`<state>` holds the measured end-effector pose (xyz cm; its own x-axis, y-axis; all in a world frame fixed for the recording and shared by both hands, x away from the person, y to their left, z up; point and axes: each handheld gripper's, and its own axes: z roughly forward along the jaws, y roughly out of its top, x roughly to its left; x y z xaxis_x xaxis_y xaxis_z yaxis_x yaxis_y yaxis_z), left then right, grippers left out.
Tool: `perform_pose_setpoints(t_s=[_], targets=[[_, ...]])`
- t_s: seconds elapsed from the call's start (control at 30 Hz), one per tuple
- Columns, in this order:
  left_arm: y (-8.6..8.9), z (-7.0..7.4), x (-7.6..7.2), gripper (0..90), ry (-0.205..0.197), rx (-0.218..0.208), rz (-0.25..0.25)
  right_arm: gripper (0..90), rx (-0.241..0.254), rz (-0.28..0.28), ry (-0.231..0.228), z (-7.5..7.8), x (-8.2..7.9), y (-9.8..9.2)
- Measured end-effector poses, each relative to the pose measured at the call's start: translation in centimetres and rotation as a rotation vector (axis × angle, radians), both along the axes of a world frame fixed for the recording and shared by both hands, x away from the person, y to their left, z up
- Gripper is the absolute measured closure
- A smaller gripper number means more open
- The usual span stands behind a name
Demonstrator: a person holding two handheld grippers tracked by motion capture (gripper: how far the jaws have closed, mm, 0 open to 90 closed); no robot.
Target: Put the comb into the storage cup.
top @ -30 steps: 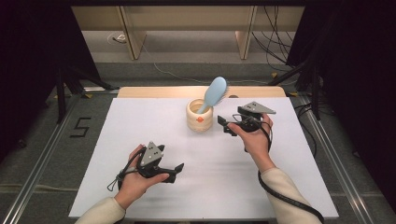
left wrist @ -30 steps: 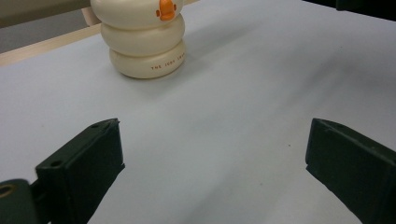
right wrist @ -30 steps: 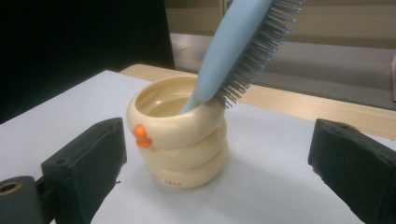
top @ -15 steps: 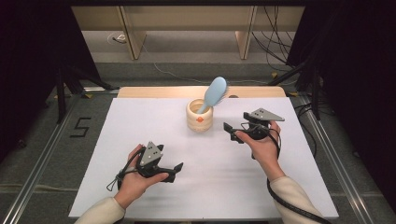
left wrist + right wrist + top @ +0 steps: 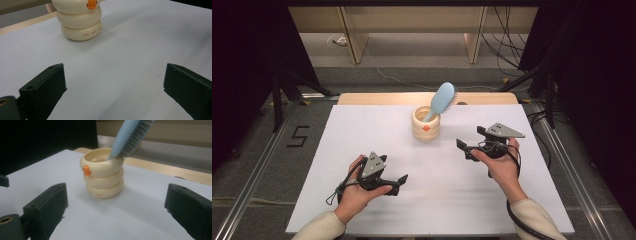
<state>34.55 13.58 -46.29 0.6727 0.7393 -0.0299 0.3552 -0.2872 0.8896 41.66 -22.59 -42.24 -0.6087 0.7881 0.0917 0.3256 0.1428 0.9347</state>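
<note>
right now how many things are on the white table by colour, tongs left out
cream: 1, the ringed holder
light blue: 1, the brush standing in the holder
total: 2

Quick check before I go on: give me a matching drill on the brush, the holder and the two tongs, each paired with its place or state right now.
Things:
1. hairbrush
2. ringed cup
3. left tongs
4. right tongs

Places or states:
A. cream, with a small orange mark, standing at the far middle of the white table
B. open, near the table's front left
C. light blue, leaning handle-down in the cup
D. open, to the right of the cup, apart from it

Pairs: 1-C, 2-A, 3-B, 4-D
</note>
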Motion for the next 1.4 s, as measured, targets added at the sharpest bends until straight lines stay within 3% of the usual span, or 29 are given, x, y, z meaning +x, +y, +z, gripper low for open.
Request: perform_pose_setpoints(t_s=[0.2, 0.3, 0.47, 1.13, 1.4], targets=[[0.0, 0.1, 0.1, 3.5, -0.001, -0.002, -0.003, 6.2, -0.013, 0.015, 0.006, -0.4, -0.8, -0.2], [-0.1, 0.0, 0.1, 3.5, 0.001, -0.002, -0.007, 6.8, -0.034, 0.025, -0.024, -0.5, -1.5, -0.1], [0.0, 0.1, 0.0, 3.5, -0.002, -0.003, -0.005, 6.2, -0.042, 0.050, -0.034, -0.4, -2.0, 0.0], [-0.2, 0.0, 0.1, 3.6, -0.003, 0.003, -0.005, 7.5, -0.034, 0.030, -0.003, -1.5, -4.3, -3.1], [0.0, 0.1, 0.1, 3.6, -0.003, -0.001, -0.002, 7.8, -0.036, 0.027, 0.006, -1.8, -4.8, -3.5]])
